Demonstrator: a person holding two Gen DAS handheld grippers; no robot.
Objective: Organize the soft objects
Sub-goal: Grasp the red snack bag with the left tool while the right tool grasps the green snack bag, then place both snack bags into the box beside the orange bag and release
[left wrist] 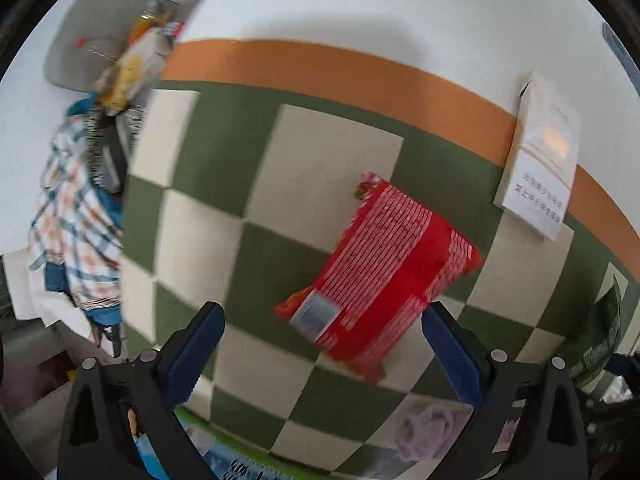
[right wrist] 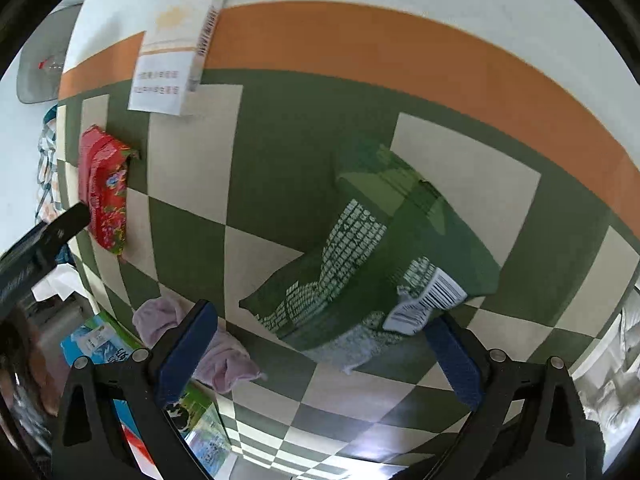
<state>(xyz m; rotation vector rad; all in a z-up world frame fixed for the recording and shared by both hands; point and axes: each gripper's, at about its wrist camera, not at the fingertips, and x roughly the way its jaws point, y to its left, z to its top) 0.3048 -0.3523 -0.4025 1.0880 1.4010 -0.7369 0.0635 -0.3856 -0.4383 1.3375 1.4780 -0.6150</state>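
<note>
Fingers spread on your left gripper (left wrist: pixel 323 354) and right gripper (right wrist: pixel 322 354), red packet (left wrist: pixel 390 270) and green packet (right wrist: pixel 384 256) at twelve o'clock.

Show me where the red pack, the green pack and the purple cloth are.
Red pack (left wrist: pixel 384 264): left wrist view, middle of its striped face.
Green pack (right wrist: pixel 360 256): right wrist view, on its printed text panel.
Purple cloth (right wrist: pixel 228 364): right wrist view, on its bunched folds.
</note>
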